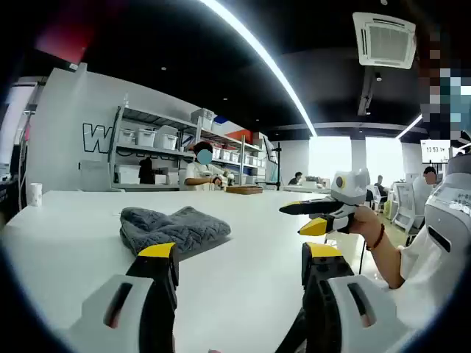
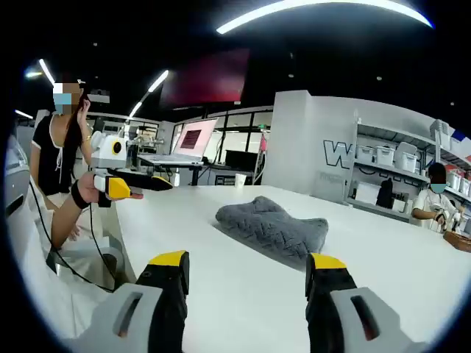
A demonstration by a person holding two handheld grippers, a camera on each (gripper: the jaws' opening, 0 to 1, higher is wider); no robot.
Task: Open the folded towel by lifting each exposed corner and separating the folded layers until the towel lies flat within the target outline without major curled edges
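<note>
Your left hand-held gripper [image 1: 241, 256] stood open, empty; the folded grey towel [image 1: 175, 229] lay at eleven o'clock on the surface [image 1: 66, 243], its corners indistinct.

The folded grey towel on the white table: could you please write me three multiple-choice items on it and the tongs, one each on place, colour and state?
1. Where does the folded grey quilted towel lie?
A. On the white table
B. On a shelf
C. In a box

2. What colour are the tips of the left tongs?
A. Red
B. Yellow
C. Green

3. What state are the right tongs in?
A. Shut on the towel
B. Shut on nothing
C. Open, short of the towel

Answers:
1. A, since the towel rests on the bare tabletop in both gripper views.
2. B, since yellow caps show on both black fingers.
3. C, since the jaws stand wide apart with bare table between them and the towel lies beyond.
</note>
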